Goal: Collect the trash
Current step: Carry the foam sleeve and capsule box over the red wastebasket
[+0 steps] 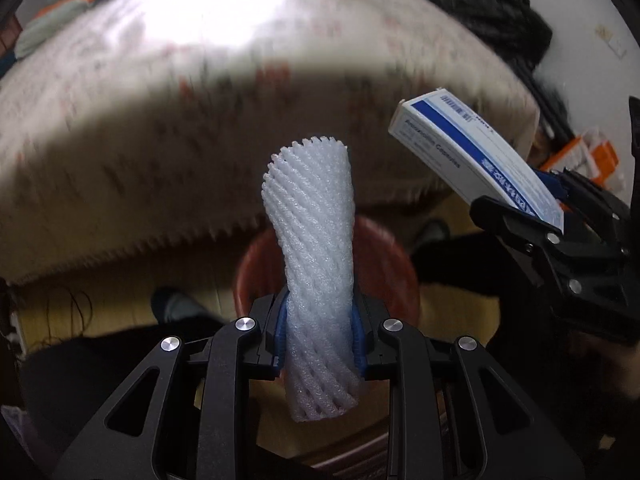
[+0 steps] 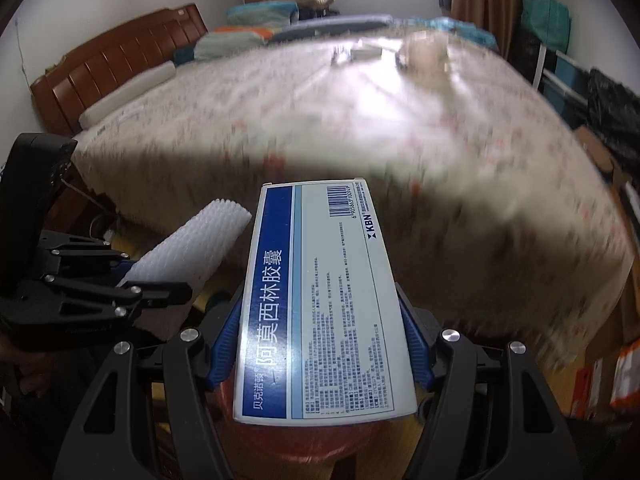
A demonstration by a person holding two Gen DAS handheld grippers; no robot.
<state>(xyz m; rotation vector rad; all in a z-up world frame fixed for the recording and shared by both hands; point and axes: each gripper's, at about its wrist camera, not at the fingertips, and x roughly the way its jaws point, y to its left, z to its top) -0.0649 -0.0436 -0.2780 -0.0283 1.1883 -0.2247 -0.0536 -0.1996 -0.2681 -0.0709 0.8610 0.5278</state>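
A: What does the left gripper point(image 1: 319, 326) hold?

B: Its jaws grip a white foam net point(image 1: 310, 240), standing up at frame centre over a red bin point(image 1: 400, 276) on the floor.

A: And the right gripper point(image 2: 320, 344)?

B: Its jaws clamp a blue-and-white box point(image 2: 320, 300) by its long sides, at lower centre of its view, the bin point(image 2: 304, 444) showing beneath. The bed point(image 2: 320, 120) fills the frame above, blurred.

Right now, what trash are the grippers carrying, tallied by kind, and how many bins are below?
Foam net: 1, in left gripper
Medicine box: 1, in right gripper
Red bin: 1
Total: 3
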